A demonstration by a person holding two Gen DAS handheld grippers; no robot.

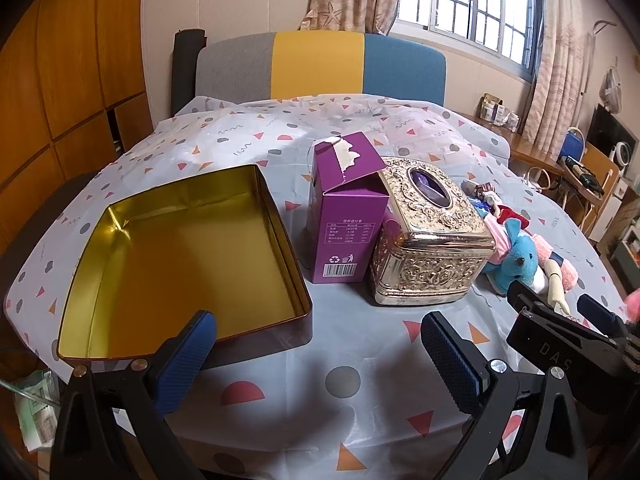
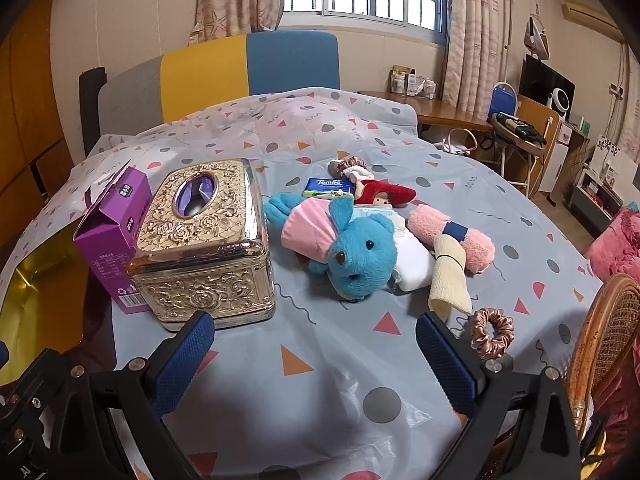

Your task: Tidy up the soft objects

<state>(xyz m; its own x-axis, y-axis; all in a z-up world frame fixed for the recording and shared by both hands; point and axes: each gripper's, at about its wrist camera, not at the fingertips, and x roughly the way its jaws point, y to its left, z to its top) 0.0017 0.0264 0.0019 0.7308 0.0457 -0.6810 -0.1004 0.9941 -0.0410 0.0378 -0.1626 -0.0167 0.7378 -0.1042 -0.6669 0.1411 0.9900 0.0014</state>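
Left wrist view: blue plush bear (image 1: 516, 258) half hidden behind gold tissue box (image 1: 430, 236); right claw (image 1: 560, 312) covers toys beyond. Right wrist view: gold tin (image 2: 36, 300) cut off at left edge; purple carton (image 2: 114, 232) print too small to read.

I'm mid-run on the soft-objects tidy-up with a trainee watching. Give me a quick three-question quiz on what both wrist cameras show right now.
1. True or false: the gold-lined tin already holds a soft toy.
2. Which stands directly between the tin and the ornate tissue box? A) purple carton B) blue teddy C) pink scrunchie
3. Fill in: the left gripper and right gripper are both ____ and hold nothing.

Key: 1 false; 2 A; 3 open.
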